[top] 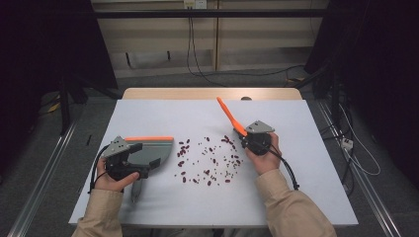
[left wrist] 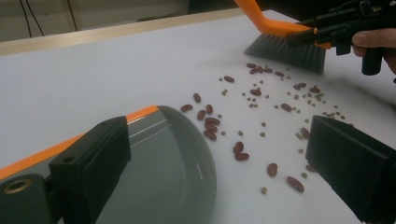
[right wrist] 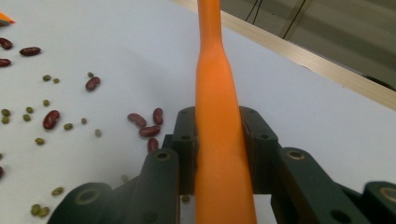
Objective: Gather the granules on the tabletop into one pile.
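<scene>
Red kidney beans and small green beans point(top: 207, 160) lie scattered across the middle of the white table point(top: 163, 207). A grey dustpan point(top: 163, 148) with an orange back edge rests flat on the table, left of the beans, its lip facing them. My left gripper point(top: 145, 155) hovers over the pan with its jaws wide apart; in the left gripper view point(left wrist: 215, 144) the pan point(left wrist: 173, 172) lies under the left jaw. My right gripper point(top: 254, 140) is shut on the orange handle of a brush point(right wrist: 219, 116). The brush's grey bristles point(left wrist: 285, 51) sit at the beans' far right edge.
The dustpan's handle point(top: 136, 190) points back toward the person's left hand. A wooden strip point(top: 212, 94) runs along the table's far edge. Cables point(top: 346, 143) trail on the floor to the right.
</scene>
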Tool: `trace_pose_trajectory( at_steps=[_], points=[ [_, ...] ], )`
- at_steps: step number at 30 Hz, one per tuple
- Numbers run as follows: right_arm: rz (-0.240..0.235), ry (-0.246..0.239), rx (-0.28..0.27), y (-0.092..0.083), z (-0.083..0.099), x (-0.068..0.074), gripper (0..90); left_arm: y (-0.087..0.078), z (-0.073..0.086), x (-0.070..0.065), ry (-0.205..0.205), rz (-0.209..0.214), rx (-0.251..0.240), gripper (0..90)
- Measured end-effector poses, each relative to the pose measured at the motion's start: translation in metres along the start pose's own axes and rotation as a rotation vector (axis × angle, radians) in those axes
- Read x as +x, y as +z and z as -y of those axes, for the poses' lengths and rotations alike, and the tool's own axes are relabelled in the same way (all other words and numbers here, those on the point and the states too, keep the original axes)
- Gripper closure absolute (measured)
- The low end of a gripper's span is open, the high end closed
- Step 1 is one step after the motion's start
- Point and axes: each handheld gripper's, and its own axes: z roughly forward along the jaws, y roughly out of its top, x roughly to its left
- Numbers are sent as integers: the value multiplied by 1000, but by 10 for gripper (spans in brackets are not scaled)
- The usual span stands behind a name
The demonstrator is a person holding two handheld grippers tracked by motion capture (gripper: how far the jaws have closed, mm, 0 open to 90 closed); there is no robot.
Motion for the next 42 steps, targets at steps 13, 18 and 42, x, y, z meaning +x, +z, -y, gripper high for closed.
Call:
trace_pose_trajectory(
  at_steps=[13, 18, 42],
  points=[
    [-34, -30, -1, -2, -3, 21, 708, 2, 2, -1, 9, 15, 1, 60],
    [-67, -21, -1, -4, -6, 30, 708, 2, 2, -2, 14, 20, 1, 60],
    [-129, -66, -16, -15, -7, 64, 707, 2, 3, -4, 31, 23, 7, 61]
  ],
)
